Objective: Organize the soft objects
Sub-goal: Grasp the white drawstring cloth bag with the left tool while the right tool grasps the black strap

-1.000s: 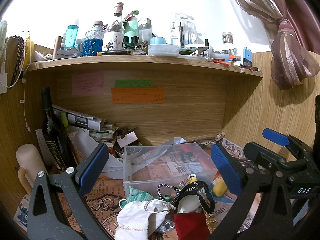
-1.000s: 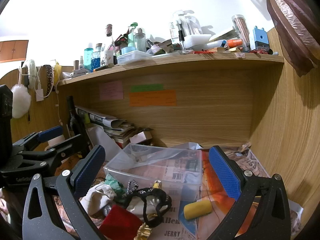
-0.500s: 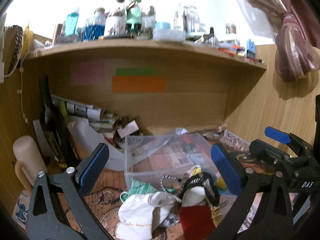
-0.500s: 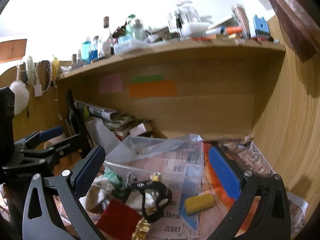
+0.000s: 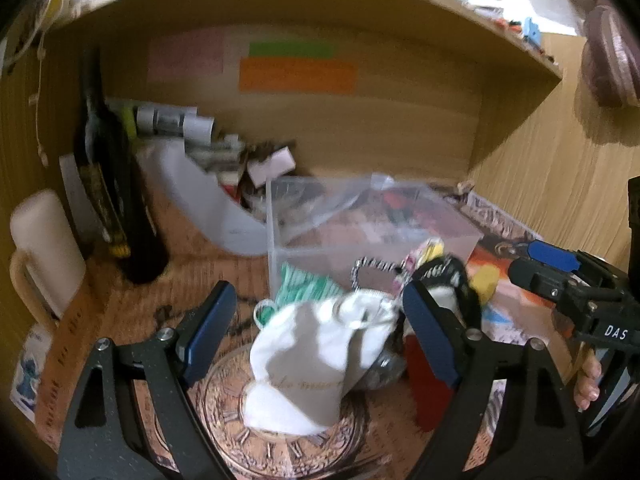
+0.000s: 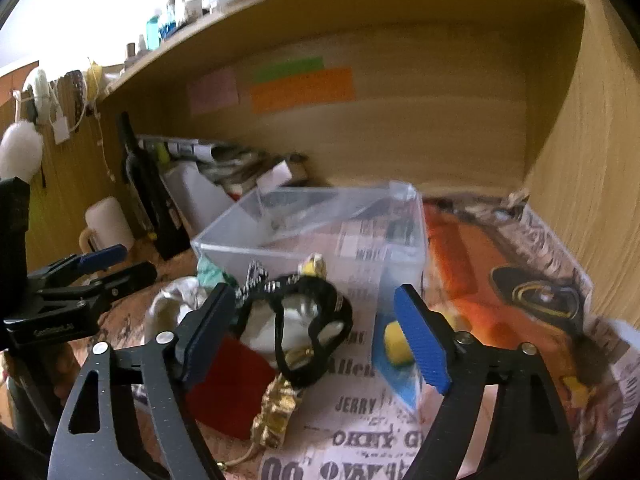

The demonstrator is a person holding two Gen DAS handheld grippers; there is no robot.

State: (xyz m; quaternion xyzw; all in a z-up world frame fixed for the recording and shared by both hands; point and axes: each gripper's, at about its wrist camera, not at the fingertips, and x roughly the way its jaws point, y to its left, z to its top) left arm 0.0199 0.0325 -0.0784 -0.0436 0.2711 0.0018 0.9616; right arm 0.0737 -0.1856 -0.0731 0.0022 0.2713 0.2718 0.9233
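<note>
A pile of soft things lies in front of an empty clear plastic box (image 5: pixel 360 216), which also shows in the right wrist view (image 6: pixel 320 224). The pile holds a white cloth pouch (image 5: pixel 316 356), a green cloth (image 5: pixel 308 288), a black strap (image 6: pixel 308 320), a red cloth (image 6: pixel 228 384) and a gold piece (image 6: pixel 276 412). A yellow sponge (image 6: pixel 396 344) lies to the right. My left gripper (image 5: pixel 316 336) is open with the white pouch between its fingers. My right gripper (image 6: pixel 316 336) is open over the black strap.
A dark wine bottle (image 5: pixel 116 208) and a cream mug (image 5: pixel 44 252) stand at the left. Rolled papers and clutter (image 5: pixel 224 148) fill the back under the shelf. Wooden walls close in at the back and right (image 6: pixel 592 160). Printed paper (image 6: pixel 500 280) covers the desk.
Both grippers have dropped and moved forward toward the pile. The white pouch now lies between the left fingers and the black strap between the right fingers. Both stay open.
</note>
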